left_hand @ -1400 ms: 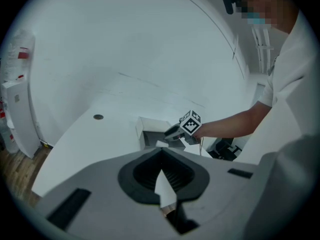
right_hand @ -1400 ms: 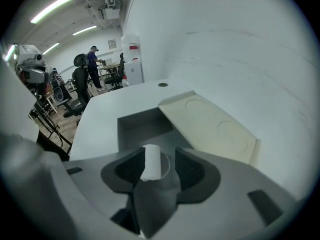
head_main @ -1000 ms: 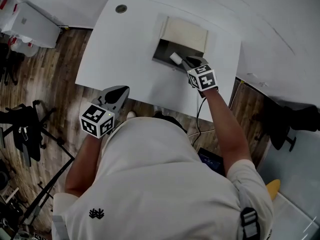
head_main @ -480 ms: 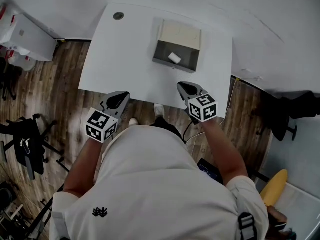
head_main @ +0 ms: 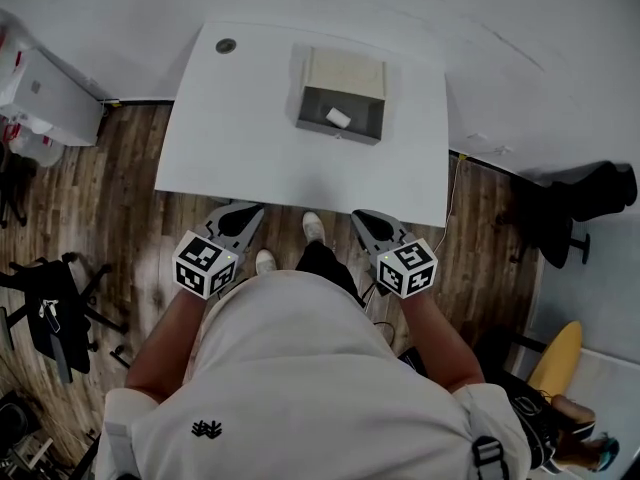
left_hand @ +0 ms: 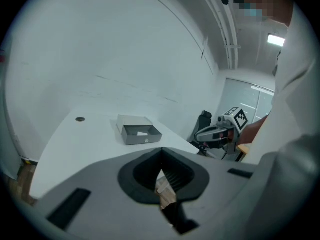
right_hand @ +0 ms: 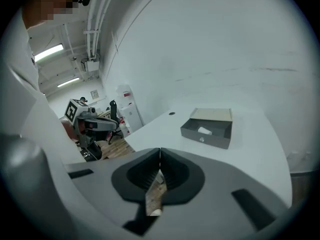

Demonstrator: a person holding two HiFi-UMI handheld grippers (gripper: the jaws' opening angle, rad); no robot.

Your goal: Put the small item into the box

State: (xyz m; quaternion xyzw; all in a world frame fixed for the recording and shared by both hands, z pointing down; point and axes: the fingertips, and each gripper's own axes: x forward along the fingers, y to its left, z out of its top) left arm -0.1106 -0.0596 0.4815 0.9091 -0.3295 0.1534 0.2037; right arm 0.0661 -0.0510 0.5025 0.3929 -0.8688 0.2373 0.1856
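A small white item (head_main: 338, 117) lies inside the open grey box (head_main: 341, 126) at the back middle of the white table (head_main: 240, 128); the box (left_hand: 140, 134) also shows in the left gripper view, and in the right gripper view the box (right_hand: 207, 134) holds the item (right_hand: 204, 130). Both grippers hang off the table's near edge, above the wooden floor, close to the person's body. My left gripper (head_main: 243, 211) is shut and empty. My right gripper (head_main: 363, 218) is shut with nothing between its jaws.
A round cable hole (head_main: 226, 45) sits in the table's back left corner. White bins (head_main: 40, 98) stand at the left by the wall, a dark chair (head_main: 590, 193) at the right, and black stands (head_main: 50, 293) on the floor at the left.
My right gripper let go of the white item in the box, drew back off the table toward the body and shut. The left gripper stayed low and shut.
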